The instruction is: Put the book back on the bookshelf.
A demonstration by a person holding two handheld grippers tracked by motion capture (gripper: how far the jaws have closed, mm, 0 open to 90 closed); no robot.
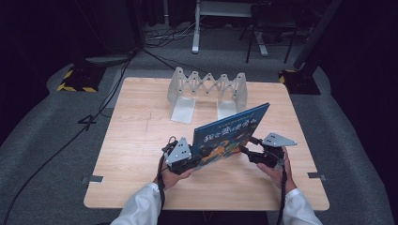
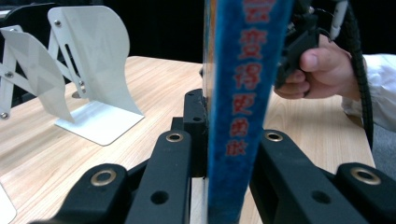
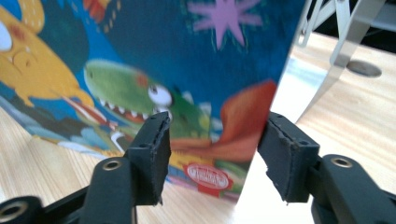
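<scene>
book point(image 1: 230, 133): we hold it upright near the desk's point(image 1: 136, 154) front edge.
handling: stiff, light, glossy; we'd grip its edges.
left gripper point(image 1: 180, 157): fingers clamp the spine.
right gripper point(image 1: 253, 149): fingers parted around the far edge, not pressing.

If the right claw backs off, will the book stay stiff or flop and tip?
The book looks like a stiff hardcover: it stands on edge unbent. Thin and tall, it would probably tip if freed. The left claw clamps its spine, so it likely stays up.

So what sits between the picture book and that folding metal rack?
Bare tabletop: in the high view, nothing lies between the picture book and the expandable bookend rack.
</scene>
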